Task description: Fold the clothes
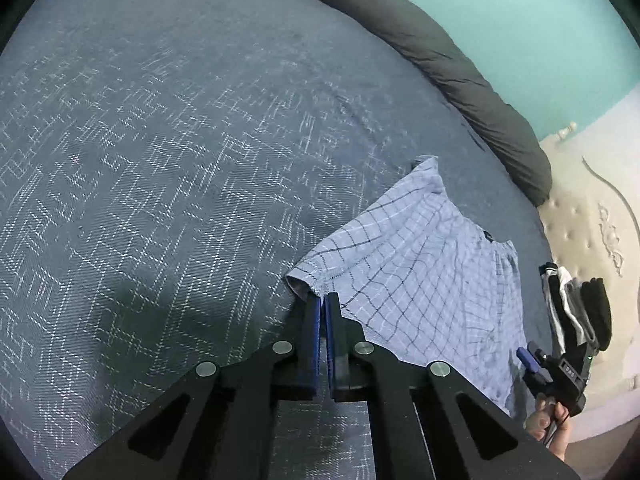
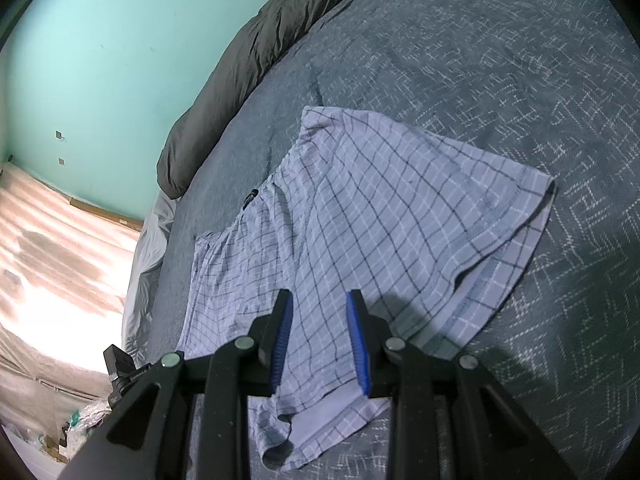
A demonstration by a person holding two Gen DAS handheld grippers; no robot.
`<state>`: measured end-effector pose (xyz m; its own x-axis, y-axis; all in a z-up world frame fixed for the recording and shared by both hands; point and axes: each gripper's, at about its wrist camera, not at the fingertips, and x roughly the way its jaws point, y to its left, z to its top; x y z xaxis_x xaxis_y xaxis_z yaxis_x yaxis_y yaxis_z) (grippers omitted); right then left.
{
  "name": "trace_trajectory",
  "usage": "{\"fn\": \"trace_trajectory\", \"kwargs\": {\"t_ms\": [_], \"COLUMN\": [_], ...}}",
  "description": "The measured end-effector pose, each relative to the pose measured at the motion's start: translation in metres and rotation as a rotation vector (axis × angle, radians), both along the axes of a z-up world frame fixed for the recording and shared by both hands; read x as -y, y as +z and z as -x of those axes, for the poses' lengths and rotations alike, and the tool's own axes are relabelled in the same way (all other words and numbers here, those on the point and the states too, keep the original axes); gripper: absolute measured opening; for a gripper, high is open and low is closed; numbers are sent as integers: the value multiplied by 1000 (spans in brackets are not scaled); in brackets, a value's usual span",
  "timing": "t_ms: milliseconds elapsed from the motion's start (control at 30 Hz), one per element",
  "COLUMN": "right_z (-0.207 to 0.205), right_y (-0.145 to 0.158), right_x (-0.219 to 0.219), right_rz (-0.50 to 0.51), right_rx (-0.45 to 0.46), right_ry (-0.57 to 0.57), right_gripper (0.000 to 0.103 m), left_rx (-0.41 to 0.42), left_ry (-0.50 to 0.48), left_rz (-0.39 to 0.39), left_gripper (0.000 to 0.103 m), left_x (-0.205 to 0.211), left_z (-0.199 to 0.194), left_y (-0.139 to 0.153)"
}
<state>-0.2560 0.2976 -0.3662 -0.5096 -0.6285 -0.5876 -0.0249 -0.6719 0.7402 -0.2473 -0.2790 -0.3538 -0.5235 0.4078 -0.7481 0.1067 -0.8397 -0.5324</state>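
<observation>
A pair of light blue checked shorts point(image 1: 416, 272) lies spread on the dark blue patterned bedspread point(image 1: 168, 168). My left gripper point(image 1: 323, 300) is shut on the hem of one leg opening, at the shorts' left edge in the left wrist view. In the right wrist view the shorts point(image 2: 360, 216) fill the middle. My right gripper point(image 2: 319, 300) is open and empty, its fingers held just above the lower part of the cloth. The right gripper also shows in the left wrist view point(image 1: 560, 368), at the shorts' right side.
A rolled dark grey duvet point(image 1: 472, 80) lies along the far edge of the bed against a turquoise wall point(image 2: 104, 48). Beyond the bed edge are a cream tufted headboard point(image 1: 592, 216) and a sunlit floor point(image 2: 60, 264).
</observation>
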Motion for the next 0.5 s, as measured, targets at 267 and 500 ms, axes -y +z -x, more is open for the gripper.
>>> {"fn": "trace_trajectory", "kwargs": {"t_ms": [267,500], "right_z": [1,1], "right_y": [-2,-1], "right_x": [-2,-1], "right_rz": [5,10], "right_rx": [16,12], "right_ry": [-1,3], "right_gripper": [27,28], "left_rx": [-4,18], "left_ry": [-21,-95], "left_rz": [-74,-100], "left_gripper": [36,36], "left_x": [-20,-54], "left_z": [0,-8], "left_y": [0,-5]}}
